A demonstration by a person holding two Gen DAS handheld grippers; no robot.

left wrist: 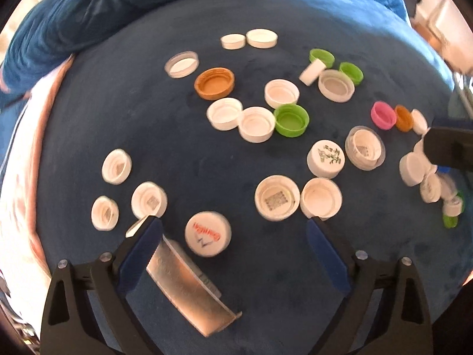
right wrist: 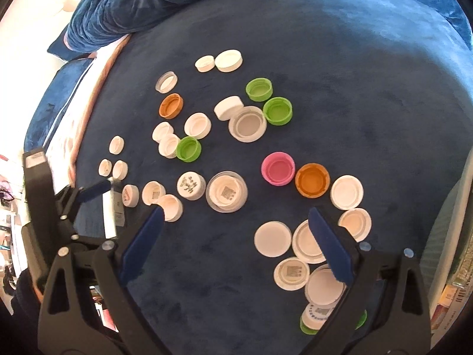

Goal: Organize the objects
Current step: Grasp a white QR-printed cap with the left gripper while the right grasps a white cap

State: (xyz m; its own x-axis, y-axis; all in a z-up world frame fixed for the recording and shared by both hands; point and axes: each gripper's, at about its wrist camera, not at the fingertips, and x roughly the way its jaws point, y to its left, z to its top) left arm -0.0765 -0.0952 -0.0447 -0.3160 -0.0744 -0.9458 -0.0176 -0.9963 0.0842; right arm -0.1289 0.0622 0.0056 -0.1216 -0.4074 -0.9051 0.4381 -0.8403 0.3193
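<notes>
Only the right wrist view shows the flat white disc (right wrist: 272, 238).

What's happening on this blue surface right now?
A person holds two grippers over a blue cloth strewn with loose bottle caps, mostly white, some green, orange and one pink cap. The left gripper is open around a white cap with red print, beside a silver piece. The right gripper is open, holding nothing.

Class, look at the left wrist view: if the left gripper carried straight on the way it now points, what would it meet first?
Probably the white cap with red writing, lying just ahead between the open fingers of the left gripper, nearer the left one. A silvery strip lies beside that finger too; depth is unclear.
</notes>
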